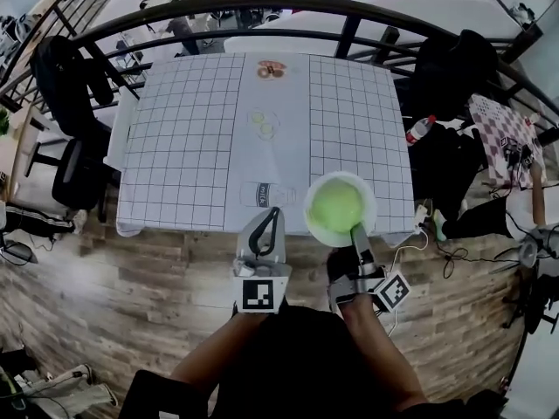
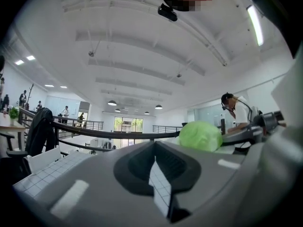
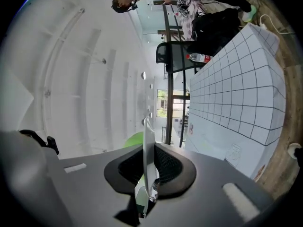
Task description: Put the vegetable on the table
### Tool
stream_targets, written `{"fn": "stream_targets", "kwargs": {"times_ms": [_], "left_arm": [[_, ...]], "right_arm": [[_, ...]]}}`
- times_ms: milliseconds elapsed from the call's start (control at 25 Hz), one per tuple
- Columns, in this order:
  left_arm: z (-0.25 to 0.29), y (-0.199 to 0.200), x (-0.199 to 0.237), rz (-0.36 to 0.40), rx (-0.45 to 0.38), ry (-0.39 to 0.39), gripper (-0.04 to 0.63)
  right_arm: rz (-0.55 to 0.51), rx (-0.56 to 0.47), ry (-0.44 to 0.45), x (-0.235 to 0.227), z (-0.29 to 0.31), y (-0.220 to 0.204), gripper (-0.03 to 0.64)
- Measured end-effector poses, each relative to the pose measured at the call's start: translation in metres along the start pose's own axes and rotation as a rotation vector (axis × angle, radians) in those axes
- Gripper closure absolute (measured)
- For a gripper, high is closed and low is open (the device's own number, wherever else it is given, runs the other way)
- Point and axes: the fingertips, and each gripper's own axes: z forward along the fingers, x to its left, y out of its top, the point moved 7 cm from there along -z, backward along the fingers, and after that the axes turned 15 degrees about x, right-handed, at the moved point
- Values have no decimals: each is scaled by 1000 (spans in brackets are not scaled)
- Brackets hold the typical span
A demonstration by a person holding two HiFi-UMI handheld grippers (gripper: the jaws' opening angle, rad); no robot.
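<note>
A pale green leafy vegetable (image 1: 336,206) lies in a white bowl (image 1: 313,223) over the table's near right edge. My right gripper (image 1: 356,230) is shut on the bowl's near rim. In the right gripper view the thin white rim (image 3: 147,141) stands on edge between the jaws, with the green vegetable (image 3: 134,139) behind it. My left gripper (image 1: 272,216) is shut and empty, its tip over the table's front edge left of the bowl. The left gripper view shows its closed jaws (image 2: 156,164) and the vegetable (image 2: 200,135) to the right.
The table (image 1: 183,129) wears a white grid cloth with a plain centre strip bearing printed outlines (image 1: 263,122) and a small brown item (image 1: 271,70) at the far end. A black railing (image 1: 262,7) curves behind. A chair with a jacket (image 1: 61,77) stands left, a bottle (image 1: 420,129) right.
</note>
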Motion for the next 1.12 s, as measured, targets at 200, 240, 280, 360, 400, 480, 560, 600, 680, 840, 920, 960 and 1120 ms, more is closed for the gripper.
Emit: {"fn": "stream_targets", "kwargs": {"times_ms": [200, 240, 280, 360, 400, 480, 560, 600, 680, 840, 920, 960, 1120], "left_arm": [[11, -5, 22, 3, -7, -17, 588], [16, -5, 28, 4, -6, -22, 588], [24, -3, 34, 0, -1, -27, 588], [45, 3, 49, 5, 14, -35, 588], [53, 6, 54, 4, 20, -37, 588], [64, 9, 60, -14, 18, -36, 588], [71, 12, 62, -27, 14, -36, 588], [74, 13, 61, -30, 17, -37, 588], [81, 14, 59, -34, 24, -36, 588], [95, 17, 57, -25, 23, -16, 588], [101, 18, 56, -27, 34, -3, 588], [104, 18, 56, -29, 39, 4, 588], [118, 14, 62, -34, 68, 43, 588]], "right_arm": [[-24, -28, 24, -10, 24, 5, 583], [-23, -31, 37, -10, 31, 7, 583], [-18, -34, 47, -10, 42, 12, 583], [-16, -31, 54, -9, 65, 23, 583], [-18, -25, 52, -10, 74, 27, 583], [-17, -15, 41, -13, 84, 30, 583], [-1, -9, 30, -19, 88, 31, 583], [7, -8, 26, -23, 90, 32, 583], [20, -2, 18, -33, 95, 37, 583], [49, 30, -8, -51, 108, 47, 583], [57, 49, -23, -60, 111, 54, 583], [61, 55, -28, -65, 112, 57, 583], [82, 82, -28, -85, 125, 71, 583]]}}
